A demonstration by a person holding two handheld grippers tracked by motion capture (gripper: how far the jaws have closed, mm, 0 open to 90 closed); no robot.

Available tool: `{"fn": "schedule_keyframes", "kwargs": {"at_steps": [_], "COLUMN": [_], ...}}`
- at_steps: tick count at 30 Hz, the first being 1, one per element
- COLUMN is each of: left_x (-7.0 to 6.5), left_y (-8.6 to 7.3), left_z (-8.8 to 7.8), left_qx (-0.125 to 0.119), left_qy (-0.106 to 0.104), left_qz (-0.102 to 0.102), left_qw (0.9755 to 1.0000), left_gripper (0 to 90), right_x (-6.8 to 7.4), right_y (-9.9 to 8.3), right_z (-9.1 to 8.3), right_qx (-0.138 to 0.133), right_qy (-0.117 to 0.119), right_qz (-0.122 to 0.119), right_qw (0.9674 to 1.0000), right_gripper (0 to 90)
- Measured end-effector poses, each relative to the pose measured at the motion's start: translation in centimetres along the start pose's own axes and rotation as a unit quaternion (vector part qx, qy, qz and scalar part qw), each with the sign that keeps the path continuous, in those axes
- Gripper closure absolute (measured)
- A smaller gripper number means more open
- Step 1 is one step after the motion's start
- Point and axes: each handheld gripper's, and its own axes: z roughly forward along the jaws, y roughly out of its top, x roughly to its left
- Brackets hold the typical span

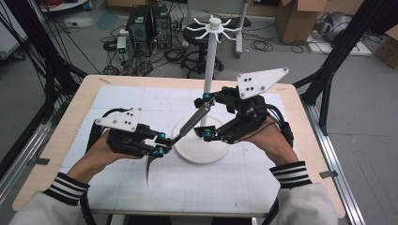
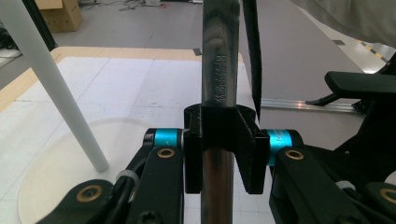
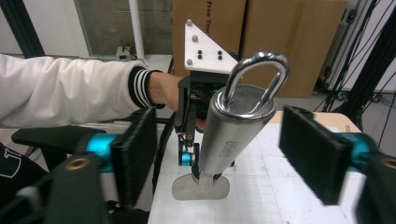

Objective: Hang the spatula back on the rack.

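Observation:
A steel utensil with a thick round handle, a hanging loop and a flat blade slants over the white mat. My left gripper is shut on its thin neck, just above the blade. The handle end lies between the jaws of my right gripper, and both pads stand clear of it, so that gripper is open. Right behind the utensil stands a white rack: a round base, a pole and a ring of hooks on top.
A white gridded mat covers the wooden table. On the floor beyond the table's far edge are a black stool, computer towers, cables and cardboard boxes. Black frame struts rise at both sides.

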Motion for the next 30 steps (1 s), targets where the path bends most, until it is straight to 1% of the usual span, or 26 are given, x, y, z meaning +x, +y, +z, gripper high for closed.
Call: {"fn": "schedule_keyframes", "kwargs": {"at_steps": [2, 3, 4, 5, 7, 9, 10, 11, 12, 13, 15, 16, 17, 19, 20, 21, 23, 24, 26, 29, 30], "left_x": [-0.05, -0.05, -0.08, -0.08, -0.11, -0.12, -0.15, -0.12, -0.09, -0.09, -0.11, -0.11, -0.15, -0.12, -0.09, -0.09, -0.03, 0.03, 0.00, -0.04, -0.11], "left_y": [0.02, 0.02, 0.02, 0.02, 0.02, 0.03, 0.03, 0.02, 0.02, 0.02, 0.01, 0.01, 0.00, -0.04, -0.05, -0.05, -0.07, -0.06, -0.07, -0.02, 0.01], "left_z": [-0.02, -0.02, -0.08, -0.08, -0.17, -0.20, -0.20, -0.22, -0.22, -0.22, -0.11, -0.11, -0.04, 0.03, 0.07, 0.07, 0.12, 0.09, 0.12, 0.13, 0.17], "left_qx": [-0.004, -0.004, -0.006, -0.006, -0.002, -0.002, -0.005, -0.006, -0.004, -0.004, -0.003, -0.003, 0.000, 0.003, 0.004, 0.004, 0.000, 0.002, 0.000, 0.000, -0.001], "left_qy": [-0.001, -0.001, -0.003, -0.003, -0.003, -0.003, -0.003, -0.003, -0.003, -0.003, -0.004, -0.004, -0.003, -0.004, -0.003, -0.003, -0.004, -0.004, -0.003, 0.003, 0.009], "left_qz": [-0.002, -0.002, 0.001, 0.001, 0.005, 0.005, 0.003, 0.003, 0.004, 0.004, 0.007, 0.007, 0.008, 0.008, 0.009, 0.009, 0.005, 0.007, 0.005, 0.005, 0.006], "left_qw": [1.0000, 1.0000, 1.0000, 1.0000, 1.0000, 1.0000, 1.0000, 1.0000, 1.0000, 1.0000, 1.0000, 1.0000, 1.0000, 1.0000, 0.9999, 0.9999, 1.0000, 1.0000, 1.0000, 1.0000, 0.9999], "left_gripper": [74.7, 74.7, 74.7, 74.7, 74.7, 74.7, 74.7, 74.7, 74.7, 74.7, 74.7, 74.7, 74.7, 74.6, 74.6, 74.6, 74.6, 74.6, 74.4, 73.7, 73.2], "right_x": [-0.04, -0.02, -0.04, 0.06, 0.08, 0.11, 0.13, 0.03, 0.11, 0.15, 0.17, 0.10, 0.08, 0.04, 0.01, 0.09, 0.01, -0.03, -0.02, -0.03, -0.02], "right_y": [0.00, -0.02, -0.01, -0.01, 0.03, 0.01, 0.00, 0.01, -0.02, -0.03, -0.03, -0.05, -0.10, -0.12, -0.12, -0.09, -0.03, 0.02, 0.15, 0.38, 0.46], "right_z": [0.05, 0.09, 0.12, 0.11, 0.05, -0.01, -0.01, 0.08, 0.13, 0.17, 0.22, 0.23, 0.29, 0.36, 0.39, 0.38, 0.41, 0.43, 0.43, 0.55, 0.58], "right_qx": [0.001, 0.002, 0.002, 0.002, -0.006, -0.009, -0.011, -0.014, -0.010, -0.009, -0.008, -0.010, -0.010, -0.010, -0.009, -0.004, -0.006, -0.006, -0.002, -0.003, -0.003], "right_qy": [-0.001, 0.002, 0.002, 0.002, -0.008, -0.009, -0.007, -0.006, -0.004, -0.001, -0.005, -0.003, 0.003, 0.005, 0.004, 0.006, 0.002, 0.000, -0.001, -0.003, -0.005], "right_qz": [0.002, 0.005, 0.000, 0.001, -0.008, -0.008, -0.006, -0.013, -0.010, -0.007, -0.008, -0.008, -0.003, 0.002, 0.001, 0.011, 0.013, 0.015, 0.020, 0.016, 0.018], "right_qw": [1.0000, 1.0000, 1.0000, 1.0000, 0.9999, 0.9999, 0.9999, 0.9998, 0.9999, 0.9999, 0.9999, 0.9999, 0.9999, 0.9999, 1.0000, 0.9999, 0.9999, 0.9999, 0.9998, 0.9999, 0.9998], "right_gripper": [35.7, 38.5, 41.5, 44.7, 53.5, 55.3, 58.2, 58.8, 59.2, 61.9, 66.0, 66.5, 67.4, 68.1, 68.2, 68.5, 68.6, 68.7, 68.7, 68.8, 68.9]}}
